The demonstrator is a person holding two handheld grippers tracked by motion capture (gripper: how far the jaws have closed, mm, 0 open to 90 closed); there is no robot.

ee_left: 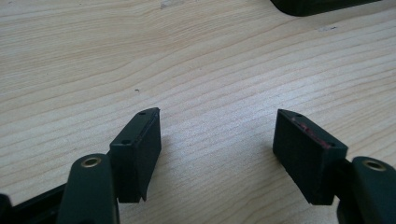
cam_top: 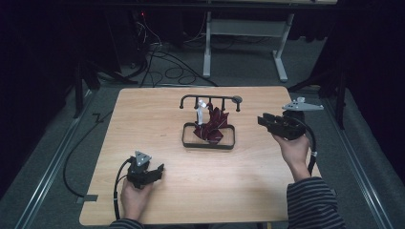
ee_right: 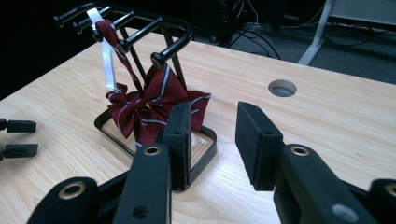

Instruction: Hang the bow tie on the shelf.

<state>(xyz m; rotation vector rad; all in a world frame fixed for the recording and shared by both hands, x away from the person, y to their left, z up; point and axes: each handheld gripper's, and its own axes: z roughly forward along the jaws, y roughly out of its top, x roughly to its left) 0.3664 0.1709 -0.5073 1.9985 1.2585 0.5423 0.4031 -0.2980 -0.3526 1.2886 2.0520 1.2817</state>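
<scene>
Dark red striped bow tie (cam_top: 212, 125) hangs from the black rack (cam_top: 208, 141) at centre of the high view, long axis running down from the top bar into the base. Right gripper (cam_top: 266, 120), at right of frame, is nearer and points left at it; bow (ee_right: 147, 106) sits just above-left of its jaws. Jaws partly spread, holding nothing. Left gripper (cam_top: 154, 172), lower left, well apart from rack, jaws spread wide over bare table (ee_left: 196, 60).

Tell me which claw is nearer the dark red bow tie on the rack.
Right. The right claw hangs open just beside the rack, aimed at the bow tie. The left claw sits open near the table's front edge, farther off.
</scene>
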